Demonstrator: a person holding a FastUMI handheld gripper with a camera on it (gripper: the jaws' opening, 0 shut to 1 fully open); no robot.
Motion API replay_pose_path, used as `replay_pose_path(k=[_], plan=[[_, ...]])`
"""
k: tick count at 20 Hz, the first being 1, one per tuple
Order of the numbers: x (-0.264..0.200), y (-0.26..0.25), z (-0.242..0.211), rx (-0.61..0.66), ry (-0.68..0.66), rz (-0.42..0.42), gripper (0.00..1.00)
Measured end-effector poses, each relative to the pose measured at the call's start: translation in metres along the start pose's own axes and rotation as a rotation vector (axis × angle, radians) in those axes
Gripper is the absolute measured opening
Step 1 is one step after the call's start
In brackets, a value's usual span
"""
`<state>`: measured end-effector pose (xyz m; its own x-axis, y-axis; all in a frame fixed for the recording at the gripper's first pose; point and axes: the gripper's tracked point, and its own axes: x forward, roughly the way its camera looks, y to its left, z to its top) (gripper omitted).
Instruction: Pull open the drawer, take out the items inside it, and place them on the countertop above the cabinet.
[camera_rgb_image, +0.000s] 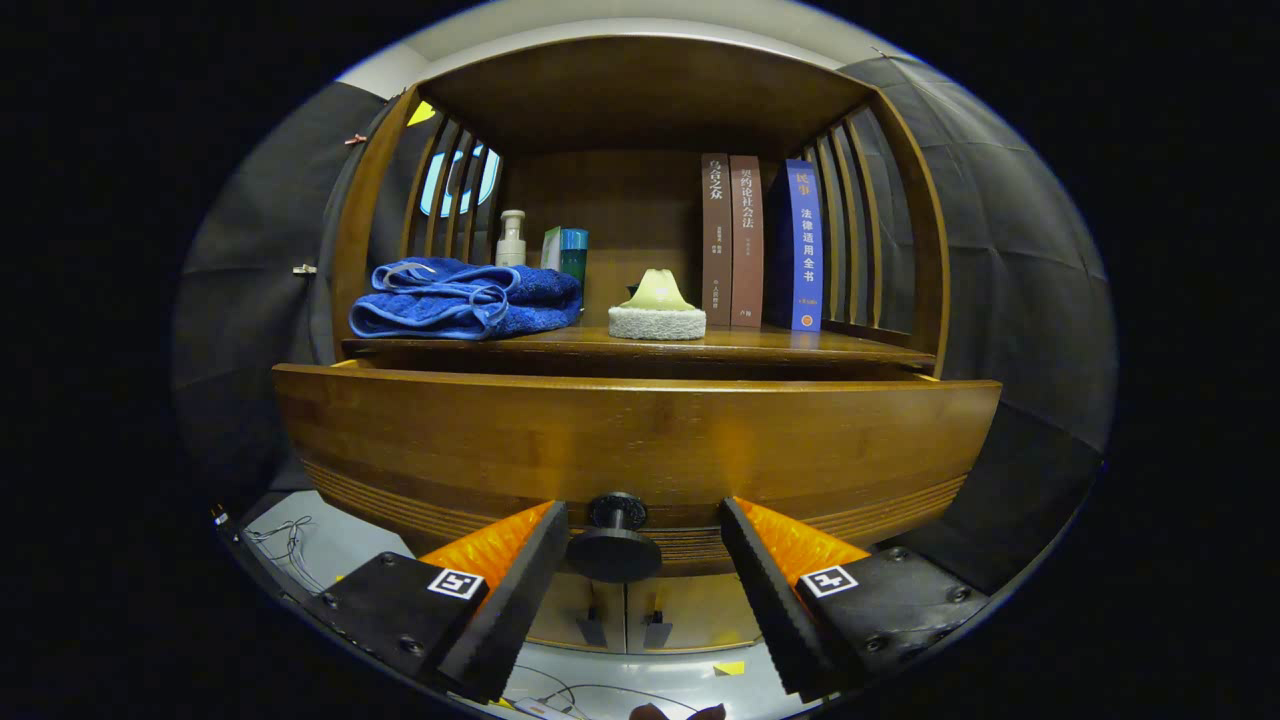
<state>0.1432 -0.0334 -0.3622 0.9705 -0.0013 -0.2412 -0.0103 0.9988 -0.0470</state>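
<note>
Jaws apart around knob, drawer ajar

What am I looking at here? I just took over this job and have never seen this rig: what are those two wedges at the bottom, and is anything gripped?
The picture comes from a fisheye camera riding on a hand-held gripper, looking forward along its two jaws: those are the wedges. They stand open, with the round drawer knob between them; neither touches it, so nothing is held. The wide wooden panel is the drawer front, already pulled partly out; its inside is hidden from this angle. On the countertop above lie a folded blue towel, a sponge, some bottles behind, and three upright books.
</note>
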Motion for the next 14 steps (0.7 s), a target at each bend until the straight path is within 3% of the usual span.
replay_pose_path(k=[14], plan=[[0.054,0.002,0.007,0.001,0.039,-0.011,0.99]])
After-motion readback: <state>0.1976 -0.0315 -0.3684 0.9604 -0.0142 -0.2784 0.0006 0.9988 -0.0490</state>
